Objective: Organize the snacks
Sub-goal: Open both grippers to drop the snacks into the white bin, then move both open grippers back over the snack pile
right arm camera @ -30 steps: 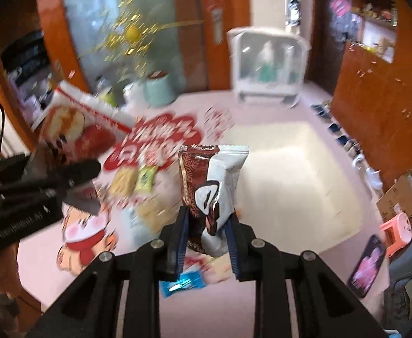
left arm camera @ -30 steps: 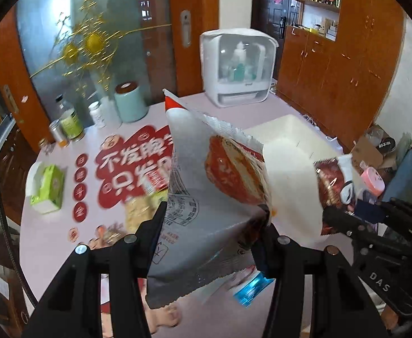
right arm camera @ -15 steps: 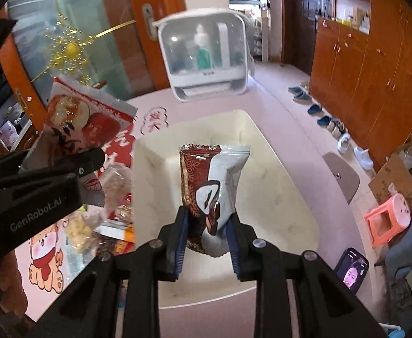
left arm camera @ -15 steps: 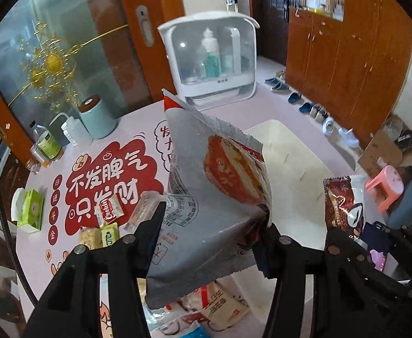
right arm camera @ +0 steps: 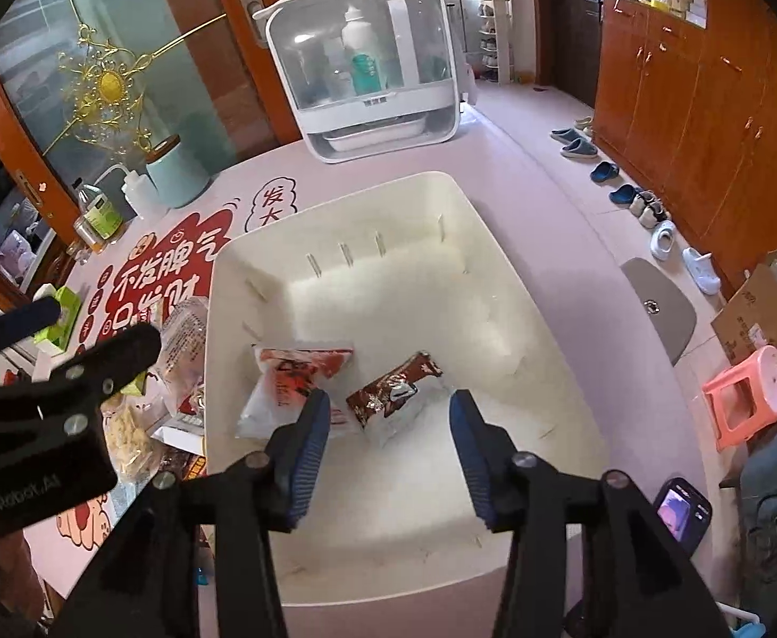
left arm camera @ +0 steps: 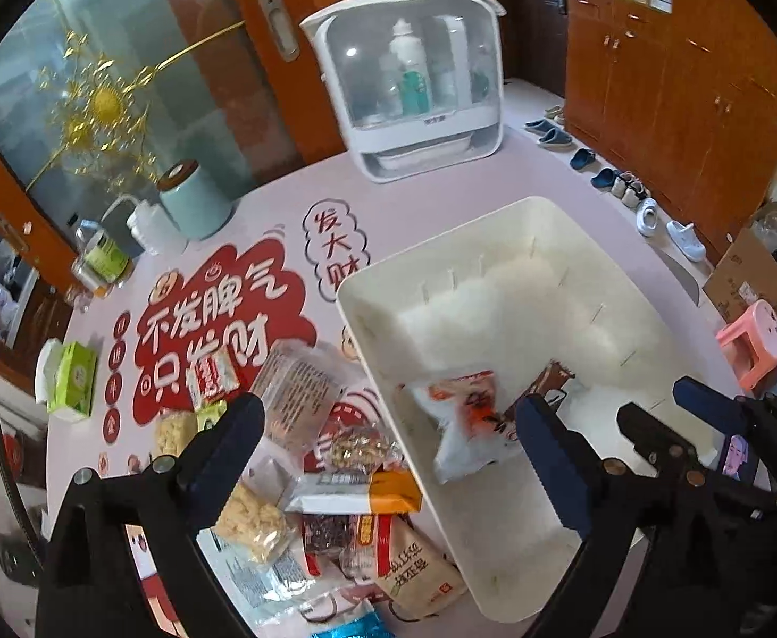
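A white bin stands on the pink table. Two packets lie on its floor: a red-and-white snack bag and a brown-and-white packet, whose corner peeks past a finger in the left wrist view. My left gripper hangs above the bin's near-left wall, jaws opening wide with nothing pressed between them. My right gripper hovers over the bin just above the brown packet, jaws opening, pads clear of it. A pile of loose snack packets lies left of the bin.
A white cabinet with bottles stands behind the bin. A teal canister, bottles and a green tissue box sit at the table's far left. A phone, a pink stool and shoes are to the right.
Both grippers moved over the bin and opened. The red-and-white bag left the left jaws and the brown packet left the right jaws; both now lie in the bin.
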`<state>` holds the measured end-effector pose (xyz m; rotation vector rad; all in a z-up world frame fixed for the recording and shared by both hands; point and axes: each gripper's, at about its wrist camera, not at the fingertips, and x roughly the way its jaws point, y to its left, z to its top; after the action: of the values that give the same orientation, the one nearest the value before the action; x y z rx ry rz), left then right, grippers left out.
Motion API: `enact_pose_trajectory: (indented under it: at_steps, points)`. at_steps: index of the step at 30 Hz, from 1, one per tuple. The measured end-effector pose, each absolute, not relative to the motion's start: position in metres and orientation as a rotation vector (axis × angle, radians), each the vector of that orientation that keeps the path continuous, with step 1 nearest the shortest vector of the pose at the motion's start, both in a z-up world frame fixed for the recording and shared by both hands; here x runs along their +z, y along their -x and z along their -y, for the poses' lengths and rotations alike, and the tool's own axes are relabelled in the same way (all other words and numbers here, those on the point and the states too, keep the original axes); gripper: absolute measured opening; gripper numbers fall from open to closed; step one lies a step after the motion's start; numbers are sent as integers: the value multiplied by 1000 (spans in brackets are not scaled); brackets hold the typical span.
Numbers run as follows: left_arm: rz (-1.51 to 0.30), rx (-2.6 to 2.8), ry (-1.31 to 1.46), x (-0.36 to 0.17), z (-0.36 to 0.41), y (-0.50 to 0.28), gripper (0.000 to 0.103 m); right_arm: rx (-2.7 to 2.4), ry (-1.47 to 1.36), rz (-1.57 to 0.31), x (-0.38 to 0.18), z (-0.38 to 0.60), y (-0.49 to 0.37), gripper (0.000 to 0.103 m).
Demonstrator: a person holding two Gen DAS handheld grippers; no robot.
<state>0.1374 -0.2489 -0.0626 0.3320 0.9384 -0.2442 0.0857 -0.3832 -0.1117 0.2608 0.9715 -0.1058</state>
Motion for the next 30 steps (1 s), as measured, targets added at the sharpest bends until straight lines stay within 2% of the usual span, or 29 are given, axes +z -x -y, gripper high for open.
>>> enact_pose_trajectory:
  at_steps: [8,21,30]
  points:
    - [-977,-176,-294,-63,224,-127,95,-69,-261,-959,-107,376,-84,47]
    - [-929,-155,-264,-44,192,-91,95,-29,-232,-934,-95,345,-65,47]
    - [-904,-113,-215,-31,143,-69,95,-4,-186,-861,-70,313,-49,47]
